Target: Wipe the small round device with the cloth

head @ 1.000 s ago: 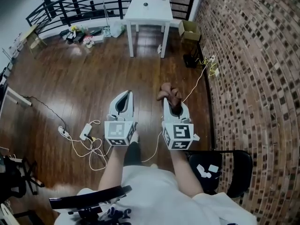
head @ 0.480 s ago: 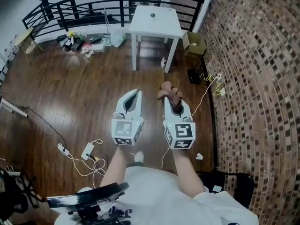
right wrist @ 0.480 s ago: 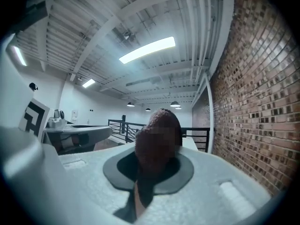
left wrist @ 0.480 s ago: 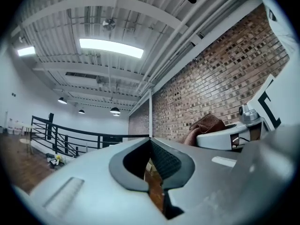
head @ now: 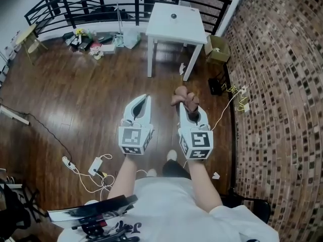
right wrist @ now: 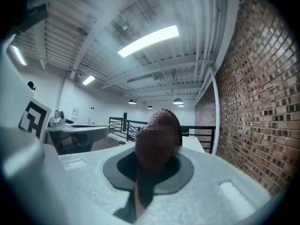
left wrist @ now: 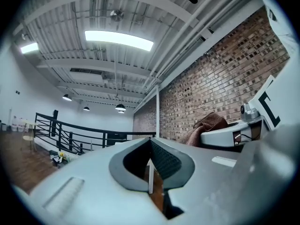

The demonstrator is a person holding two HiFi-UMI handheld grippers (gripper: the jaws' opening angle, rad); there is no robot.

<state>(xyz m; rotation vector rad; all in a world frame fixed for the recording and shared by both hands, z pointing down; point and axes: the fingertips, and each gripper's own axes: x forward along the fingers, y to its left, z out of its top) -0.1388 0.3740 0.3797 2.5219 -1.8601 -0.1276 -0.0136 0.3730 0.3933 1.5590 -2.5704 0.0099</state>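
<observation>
Head view: two grippers are held side by side over the floor. The left gripper is pressed together, empty; one brown cloth is pinched in the right gripper. One small round device is seen on one white table, well apart.

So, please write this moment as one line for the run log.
wiping: not yet begun | left gripper: shut, empty | right gripper: shut on cloth | small round device: on white table
</observation>
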